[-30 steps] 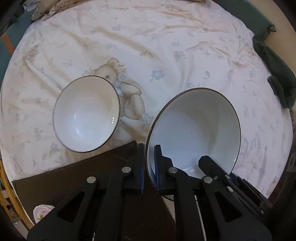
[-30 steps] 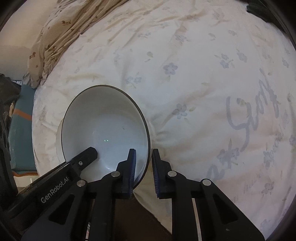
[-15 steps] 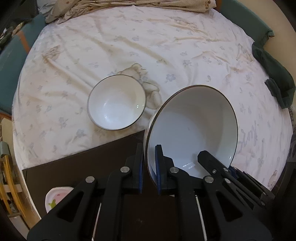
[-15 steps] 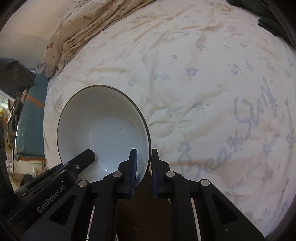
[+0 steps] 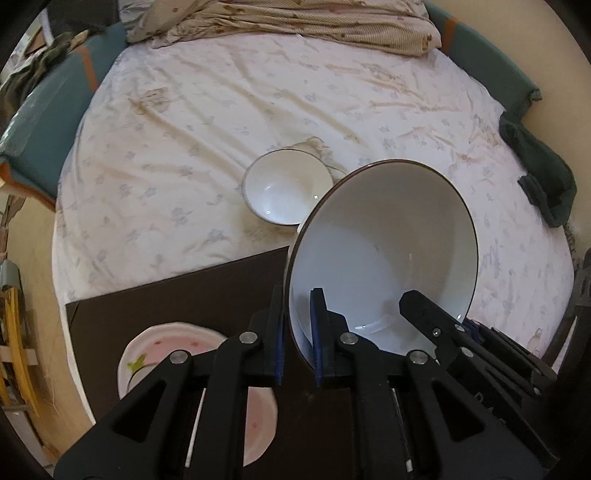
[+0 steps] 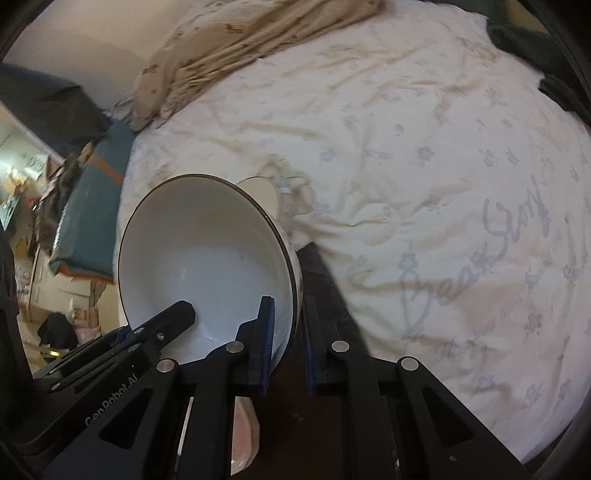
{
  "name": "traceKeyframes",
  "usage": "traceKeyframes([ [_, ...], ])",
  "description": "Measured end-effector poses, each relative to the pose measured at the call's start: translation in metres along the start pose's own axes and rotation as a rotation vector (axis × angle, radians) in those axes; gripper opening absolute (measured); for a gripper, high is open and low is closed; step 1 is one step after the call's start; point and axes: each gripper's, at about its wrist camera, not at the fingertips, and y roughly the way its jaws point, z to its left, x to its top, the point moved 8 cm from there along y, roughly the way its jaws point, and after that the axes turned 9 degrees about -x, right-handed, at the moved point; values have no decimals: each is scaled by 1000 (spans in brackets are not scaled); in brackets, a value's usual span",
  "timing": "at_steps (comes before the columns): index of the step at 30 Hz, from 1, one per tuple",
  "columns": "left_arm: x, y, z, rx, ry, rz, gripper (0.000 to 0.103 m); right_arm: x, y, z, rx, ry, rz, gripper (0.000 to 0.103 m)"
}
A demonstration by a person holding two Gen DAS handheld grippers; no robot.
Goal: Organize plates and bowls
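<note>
A large white bowl point(image 5: 384, 251) with a dark rim is held in the air between both grippers, tilted. My left gripper point(image 5: 297, 336) is shut on its left rim. My right gripper point(image 6: 286, 339) is shut on its right rim, and the bowl shows in the right wrist view point(image 6: 207, 266). A smaller white bowl point(image 5: 286, 192) sits on the bedsheet beyond. A pink plate point(image 5: 162, 350) lies on the dark board point(image 5: 177, 295) below the left gripper; its edge shows in the right wrist view point(image 6: 243, 424).
The bed has a white flowered sheet point(image 5: 221, 122) with a beige blanket point(image 5: 332, 18) at the far end. A dark green cloth point(image 5: 539, 173) lies at the right edge. A teal mattress edge point(image 5: 44, 110) runs on the left.
Both grippers have pulled back and up with the large bowl. The small bowl now looks farther away, and the pink plate and more of the dark board have come into view.
</note>
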Motion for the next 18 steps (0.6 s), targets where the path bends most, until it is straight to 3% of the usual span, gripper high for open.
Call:
traceKeyframes([
  [18,-76,-49,71,11,-46,-36,12,-79,-19,72,81,-200,24,16],
])
